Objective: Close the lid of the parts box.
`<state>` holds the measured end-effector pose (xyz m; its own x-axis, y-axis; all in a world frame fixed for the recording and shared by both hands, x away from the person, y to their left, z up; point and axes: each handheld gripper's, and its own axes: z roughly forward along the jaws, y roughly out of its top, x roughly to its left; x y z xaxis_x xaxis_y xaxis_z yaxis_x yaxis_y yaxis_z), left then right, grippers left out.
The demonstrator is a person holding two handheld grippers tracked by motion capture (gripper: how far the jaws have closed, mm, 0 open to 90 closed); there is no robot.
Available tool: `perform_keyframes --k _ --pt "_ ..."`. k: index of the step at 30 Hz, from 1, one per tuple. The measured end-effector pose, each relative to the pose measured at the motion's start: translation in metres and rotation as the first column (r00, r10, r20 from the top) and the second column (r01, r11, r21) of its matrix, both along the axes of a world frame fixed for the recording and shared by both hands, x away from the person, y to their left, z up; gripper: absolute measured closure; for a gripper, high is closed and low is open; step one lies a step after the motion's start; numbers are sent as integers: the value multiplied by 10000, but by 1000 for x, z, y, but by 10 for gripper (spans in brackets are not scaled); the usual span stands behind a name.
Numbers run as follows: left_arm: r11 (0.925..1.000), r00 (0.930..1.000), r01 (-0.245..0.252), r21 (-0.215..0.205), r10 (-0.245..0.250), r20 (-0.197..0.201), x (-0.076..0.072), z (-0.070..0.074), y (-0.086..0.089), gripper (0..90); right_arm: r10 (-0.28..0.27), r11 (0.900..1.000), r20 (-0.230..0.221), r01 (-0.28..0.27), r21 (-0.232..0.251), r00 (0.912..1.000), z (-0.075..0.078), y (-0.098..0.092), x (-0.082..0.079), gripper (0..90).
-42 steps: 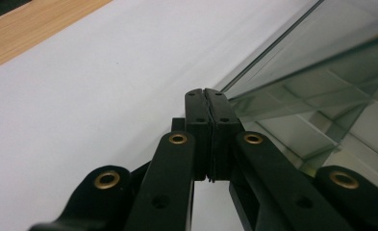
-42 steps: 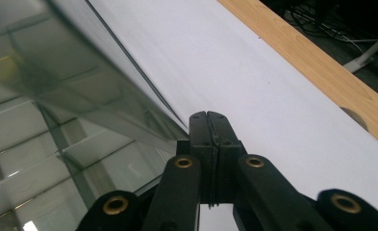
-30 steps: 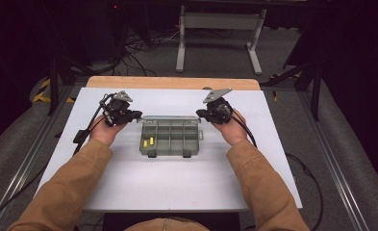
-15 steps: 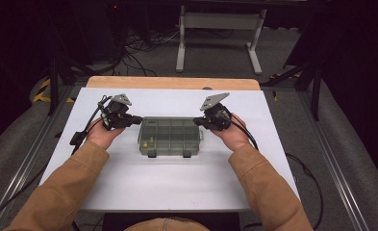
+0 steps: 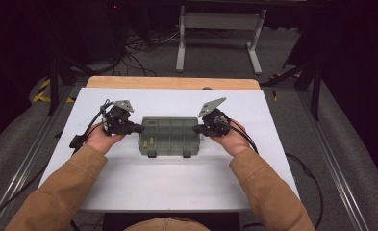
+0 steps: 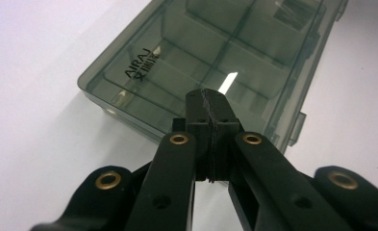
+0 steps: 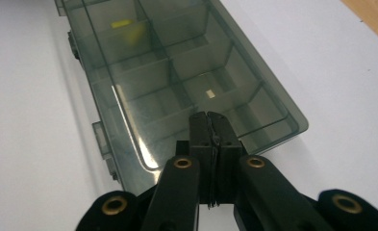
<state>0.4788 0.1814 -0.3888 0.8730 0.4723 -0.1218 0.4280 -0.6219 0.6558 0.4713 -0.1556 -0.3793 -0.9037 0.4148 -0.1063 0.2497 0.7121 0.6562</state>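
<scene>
High view puts the smoky-grey translucent plastic compartment box at the middle of the white tabletop, its lid down and two latches on the near edge at the bottom of its outline. Against a second ago, the box has turned: it lay slightly skewed then, and now its long sides run straight across the frame. I judge that I have been squaring it up between my two tools, so the next step, likely the latches or the lid, can start from a tidy position.

My left gripper sits at the box's left end and my right gripper at its right end, both tips pointing inward at the short walls. Left gripper view shows my jaws pressed fully together with nothing between them, the tip over the box's corner near the printed lettering. Right gripper view shows the same: jaws closed and empty, tip at the end wall. Small yellow pieces lie in one far compartment.
</scene>
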Motion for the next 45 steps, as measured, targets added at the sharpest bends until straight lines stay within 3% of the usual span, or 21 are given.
perform_keyframes --k 11,19,29,45 --pt "9977 9992 378 561 -370 -162 -5 -4 -5 894 187 9994 -363 -198 -276 9992 -7 1 -5 896" --pt "9962 9987 464 733 -446 -259 -5 -6 -8 895 259 9989 -511 -279 -380 9984 -10 2 -7 894" --pt "9906 9972 718 1162 -688 -297 -6 -9 -11 894 347 9977 -610 -382 -568 9975 -12 5 -8 893" --pt "9918 9971 691 1076 -653 -384 -7 -10 -9 894 394 9984 -636 -418 -369 9972 -16 1 -11 889"
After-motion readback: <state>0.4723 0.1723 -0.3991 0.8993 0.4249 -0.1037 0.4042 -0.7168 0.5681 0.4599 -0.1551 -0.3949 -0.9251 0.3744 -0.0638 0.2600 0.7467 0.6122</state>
